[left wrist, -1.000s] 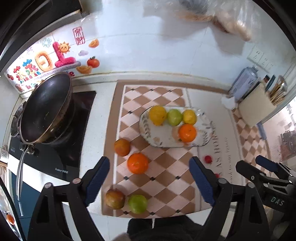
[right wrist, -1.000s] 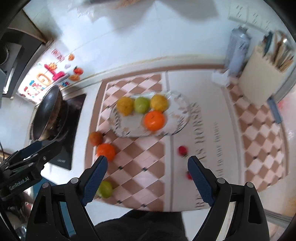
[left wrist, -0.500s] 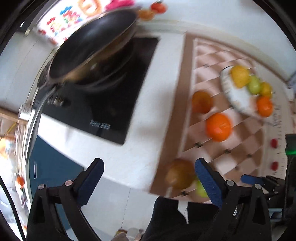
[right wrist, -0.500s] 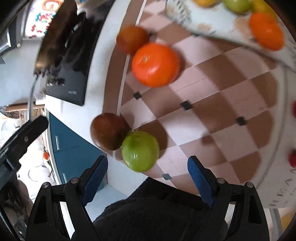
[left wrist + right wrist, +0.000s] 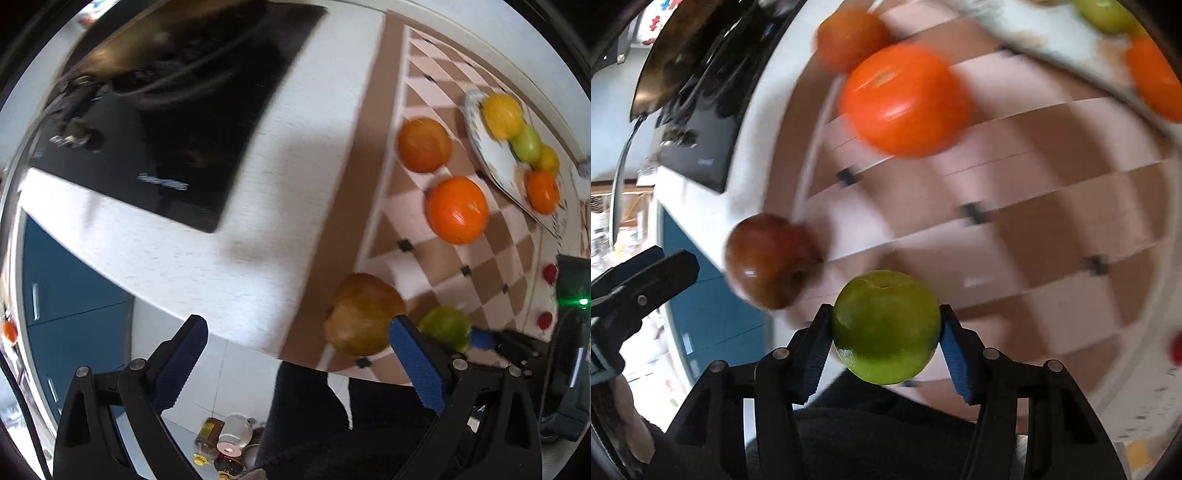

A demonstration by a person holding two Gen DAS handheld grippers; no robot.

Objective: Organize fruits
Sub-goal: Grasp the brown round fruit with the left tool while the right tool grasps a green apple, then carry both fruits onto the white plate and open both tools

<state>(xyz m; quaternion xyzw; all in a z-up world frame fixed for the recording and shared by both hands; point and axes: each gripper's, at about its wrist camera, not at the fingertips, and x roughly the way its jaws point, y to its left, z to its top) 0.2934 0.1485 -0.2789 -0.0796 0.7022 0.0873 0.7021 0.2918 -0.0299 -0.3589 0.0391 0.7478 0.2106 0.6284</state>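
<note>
Green fruit (image 5: 885, 326), low in the frame's centre, sits clamped in the right gripper (image 5: 886, 345); the left gripper (image 5: 299, 363) gapes wide, holding nothing.

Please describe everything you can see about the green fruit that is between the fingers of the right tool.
The green fruit is round, smooth and glossy, bright lime green with small pale highlights and a shallow dimple on top. It sits between the blue pads of the right tool, which is shut on it, one pad on each side. It is at the near edge of the checkered mat, close beside a dark reddish-brown fruit. Whether it rests on the mat or is lifted, I cannot tell. The left view shows it partly hidden.
</note>
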